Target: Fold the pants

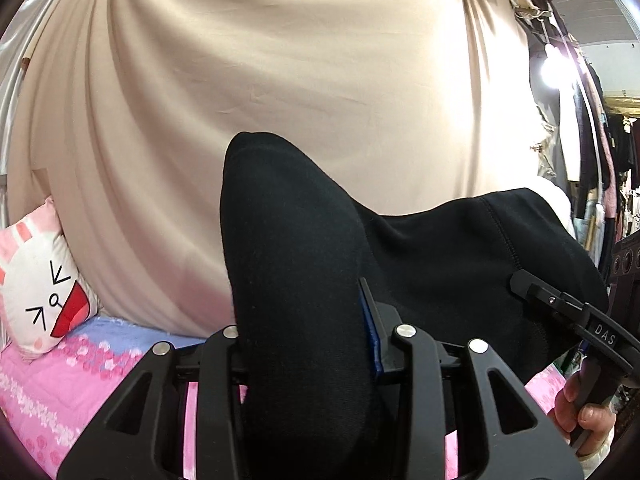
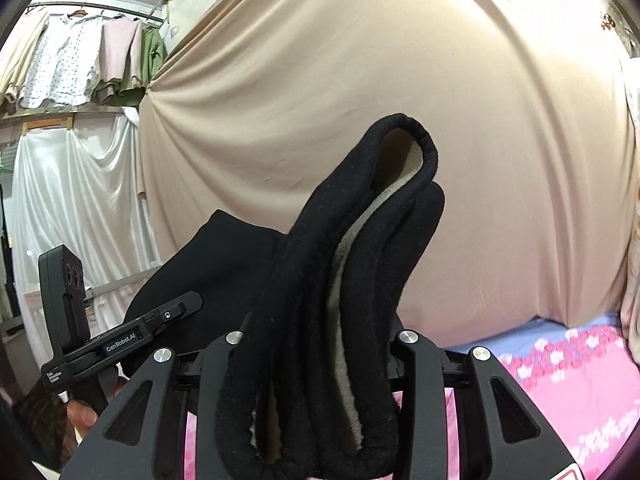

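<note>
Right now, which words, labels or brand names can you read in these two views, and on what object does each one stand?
"DAS": white letters on the arm of the right gripper, seen in the left wrist view.
"GenRobot.AI": label on the arm of the left gripper, seen in the right wrist view.
Small white print at the rear end of that same arm: too small to read.
The black pants show no text.

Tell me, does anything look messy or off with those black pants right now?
Slightly. The black pants are bunched, not flat: in the right gripper several thick layers are crammed together with the cream fleece lining showing. The left gripper pinches another wad. Both hold the pants above the pink bedspread. Nothing looks torn.
</note>
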Action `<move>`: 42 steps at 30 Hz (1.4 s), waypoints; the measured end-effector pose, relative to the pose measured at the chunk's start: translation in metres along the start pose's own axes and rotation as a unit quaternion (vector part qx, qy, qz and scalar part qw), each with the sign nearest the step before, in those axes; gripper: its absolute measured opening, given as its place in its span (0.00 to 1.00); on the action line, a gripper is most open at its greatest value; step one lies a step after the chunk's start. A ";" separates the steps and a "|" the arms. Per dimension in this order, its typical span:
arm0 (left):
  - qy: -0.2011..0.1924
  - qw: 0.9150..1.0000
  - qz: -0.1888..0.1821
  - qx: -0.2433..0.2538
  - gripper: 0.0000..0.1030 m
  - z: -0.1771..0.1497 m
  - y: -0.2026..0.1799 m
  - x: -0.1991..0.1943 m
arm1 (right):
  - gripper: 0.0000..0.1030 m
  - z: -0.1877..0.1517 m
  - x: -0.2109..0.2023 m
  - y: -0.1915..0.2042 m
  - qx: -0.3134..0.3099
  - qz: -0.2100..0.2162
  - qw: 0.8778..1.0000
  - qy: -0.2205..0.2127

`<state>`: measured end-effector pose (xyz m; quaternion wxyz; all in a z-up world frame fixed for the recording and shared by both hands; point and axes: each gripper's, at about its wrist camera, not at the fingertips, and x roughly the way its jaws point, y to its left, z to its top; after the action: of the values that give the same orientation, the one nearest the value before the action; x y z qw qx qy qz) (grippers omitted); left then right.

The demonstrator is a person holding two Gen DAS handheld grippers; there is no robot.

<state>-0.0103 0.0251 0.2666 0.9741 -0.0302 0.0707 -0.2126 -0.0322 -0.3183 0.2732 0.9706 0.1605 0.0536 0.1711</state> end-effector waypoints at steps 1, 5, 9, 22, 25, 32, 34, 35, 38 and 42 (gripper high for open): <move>-0.003 1.000 0.002 -0.002 0.33 0.002 0.002 0.012 | 0.33 0.002 0.007 -0.005 0.001 0.000 1.000 -0.001; -0.003 1.000 0.025 0.006 0.34 0.000 0.010 0.055 | 0.33 0.002 0.050 -0.032 0.008 -0.004 1.000 0.002; 0.024 0.998 0.052 0.016 0.34 -0.011 0.019 0.109 | 0.33 -0.009 0.094 -0.057 0.013 -0.013 1.000 0.015; 0.137 0.987 0.078 -0.010 0.34 -0.103 0.076 0.272 | 0.33 -0.109 0.240 -0.155 0.069 -0.067 0.988 0.121; 0.173 0.981 0.085 -0.014 0.34 -0.136 0.086 0.302 | 0.33 -0.142 0.266 -0.173 0.078 -0.081 0.981 0.156; 0.249 0.962 0.108 -0.022 0.34 -0.212 0.115 0.346 | 0.33 -0.208 0.310 -0.196 0.073 -0.108 0.964 0.233; 0.265 0.956 0.123 -0.024 0.36 -0.228 0.119 0.353 | 0.35 -0.227 0.317 -0.200 0.060 -0.130 0.957 0.251; 0.265 0.956 0.125 -0.026 0.40 -0.236 0.122 0.354 | 0.38 -0.235 0.317 -0.205 0.059 -0.137 0.955 0.256; 0.266 0.954 0.139 -0.029 0.62 -0.246 0.130 0.354 | 0.50 -0.236 0.317 -0.220 0.111 -0.126 0.949 0.268; 0.271 0.949 0.155 -0.031 0.74 -0.245 0.129 0.350 | 0.57 -0.240 0.316 -0.226 0.133 -0.129 0.940 0.287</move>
<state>0.3201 -0.0111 -0.0311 0.9377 0.0100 0.3427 -0.0572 0.2965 -0.3383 -0.0434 0.8975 0.2236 0.3729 0.0746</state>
